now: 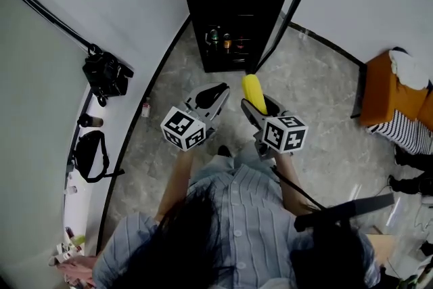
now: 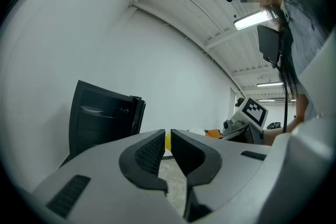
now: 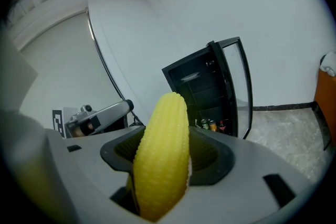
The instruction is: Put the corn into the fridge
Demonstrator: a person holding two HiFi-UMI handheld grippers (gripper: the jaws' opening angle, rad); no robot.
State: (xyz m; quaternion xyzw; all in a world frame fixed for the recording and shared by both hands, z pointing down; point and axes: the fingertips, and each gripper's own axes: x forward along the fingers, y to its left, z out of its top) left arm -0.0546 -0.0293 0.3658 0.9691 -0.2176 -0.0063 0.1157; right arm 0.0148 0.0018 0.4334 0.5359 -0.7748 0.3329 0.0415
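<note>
A yellow corn cob stands clamped between the jaws of my right gripper, its tip pointing toward the fridge. The black fridge stands against the white wall with its glass door swung open to the right. Bottles stand on its lowest shelf. My left gripper hovers beside the right one, shut with nothing between its pads; the corn shows as a yellow sliver beyond them.
A black bag and another bag lie on a white ledge at the left. An orange seat with striped cloth stands at the right. A small bottle sits on the marble floor by the curved wall base.
</note>
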